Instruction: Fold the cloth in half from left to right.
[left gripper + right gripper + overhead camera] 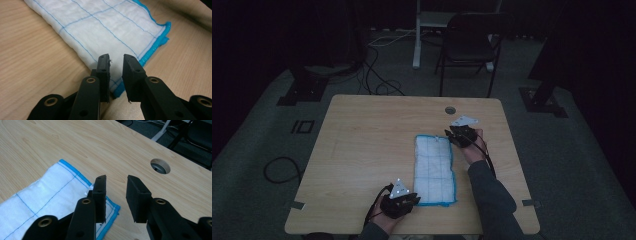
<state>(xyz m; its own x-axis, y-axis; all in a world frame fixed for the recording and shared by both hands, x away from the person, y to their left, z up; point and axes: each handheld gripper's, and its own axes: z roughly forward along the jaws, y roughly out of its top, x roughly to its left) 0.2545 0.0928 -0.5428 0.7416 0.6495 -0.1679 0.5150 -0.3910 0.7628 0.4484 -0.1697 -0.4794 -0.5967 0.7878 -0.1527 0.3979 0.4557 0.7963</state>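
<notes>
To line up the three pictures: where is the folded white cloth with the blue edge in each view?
High view: the cloth lies right of centre on the table.
Left gripper view: upper middle, its corner by the jaws.
Right gripper view: lower left.
Shared landmark: its blue hem.

The cloth (pixel 435 170) lies on the table (pixel 362 150), right of centre, a cable hole (pixel 450 110) behind it.
</notes>
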